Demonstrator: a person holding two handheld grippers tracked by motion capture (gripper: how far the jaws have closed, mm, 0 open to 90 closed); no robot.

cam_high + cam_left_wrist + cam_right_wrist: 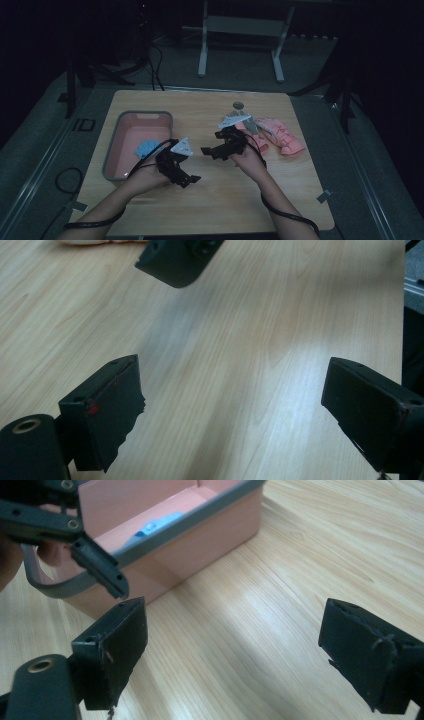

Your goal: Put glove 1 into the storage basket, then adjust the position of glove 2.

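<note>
Wooden table [210,200]; left gripper [192,178] and right gripper [206,151] both spread, empty.

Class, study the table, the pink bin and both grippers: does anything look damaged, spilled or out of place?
Nothing is spilled or toppled. One oddity: the black padding on the left gripper is frayed, with a ragged torn edge on one jaw pad. The pink bin sits flat with a blue item inside; the pink glove lies flat on the table.

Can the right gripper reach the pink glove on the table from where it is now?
Probably yes. The right gripper is open and empty, and the pink glove lies just beside that hand on the table, with nothing between, though the gripper points away and must turn.
</note>
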